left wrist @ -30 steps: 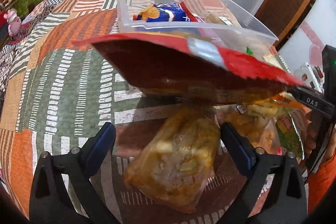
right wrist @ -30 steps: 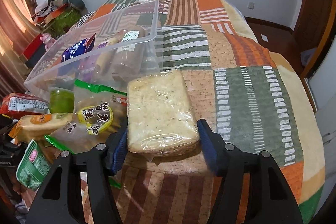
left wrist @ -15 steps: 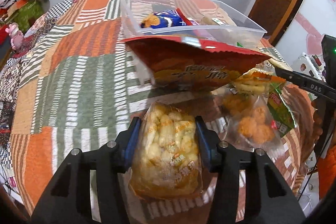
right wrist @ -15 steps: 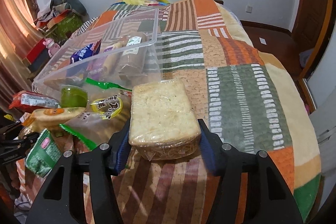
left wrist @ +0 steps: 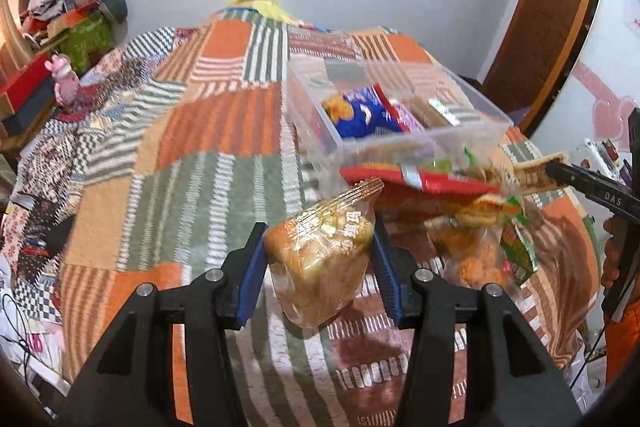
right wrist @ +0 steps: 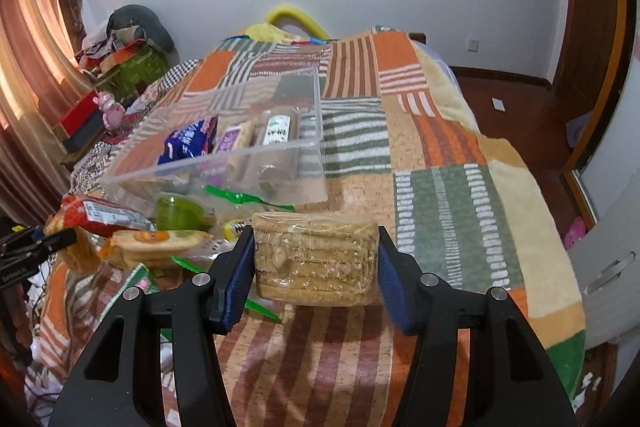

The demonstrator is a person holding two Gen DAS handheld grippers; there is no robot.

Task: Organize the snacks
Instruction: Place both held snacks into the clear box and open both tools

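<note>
My left gripper (left wrist: 320, 239) is shut on a clear bag of puffed golden snacks (left wrist: 320, 267), held off the blanket. My right gripper (right wrist: 316, 239) is shut on a wrapped stack of crackers (right wrist: 316, 263), also lifted. A clear plastic bin (left wrist: 472, 133) stands beyond both, holding a blue bag (left wrist: 360, 115) and several small packs. In the right wrist view the bin (right wrist: 256, 167) is straight ahead. A red bag (left wrist: 420, 183) and other loose snacks lie in front of it. The right gripper's finger (left wrist: 592, 187) shows at the right edge of the left wrist view.
A patchwork blanket (right wrist: 440, 195) covers the bed. A green jelly cup (right wrist: 176, 215) and a green-edged bag (left wrist: 516, 251) lie in the snack pile. Boxes and clutter (right wrist: 120, 67) stand left of the bed; a wooden door (left wrist: 552, 7) is at the right.
My left gripper shut on the puffed snack bag and raised it. My right gripper lifted the cracker stack off the blanket. Both views now look down from higher.
</note>
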